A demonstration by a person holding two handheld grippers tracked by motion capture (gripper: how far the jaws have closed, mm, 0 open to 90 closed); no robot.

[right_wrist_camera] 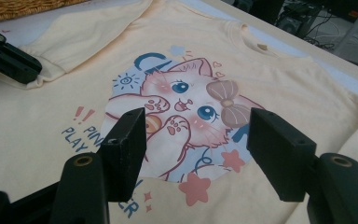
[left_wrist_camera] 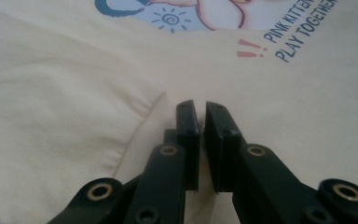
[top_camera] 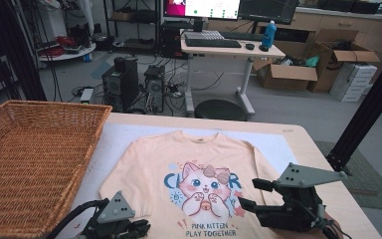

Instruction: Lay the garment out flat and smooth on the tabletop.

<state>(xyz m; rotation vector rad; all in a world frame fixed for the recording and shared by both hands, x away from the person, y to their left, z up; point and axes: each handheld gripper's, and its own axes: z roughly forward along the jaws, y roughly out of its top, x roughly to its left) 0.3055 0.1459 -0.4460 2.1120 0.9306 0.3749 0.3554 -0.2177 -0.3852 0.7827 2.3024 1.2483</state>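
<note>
Lying flat along the middle of the table (top_camera: 298, 137), front up, is a pale peach shirt (top_camera: 151, 164) with a cartoon kitten print (top_camera: 205, 188) (the words under it read "PINK KITTEN PLAY TOGETHER"). A big wicker basket (top_camera: 30, 164) sits just left of the shirt. The right gripper (top_camera: 246, 194) hovers over the shirt's right side, jaws wide apart and empty. The left gripper (top_camera: 144, 228) is low at the left sleeve, jaws nearly together; whether cloth is pinched, I cannot tell.
</note>
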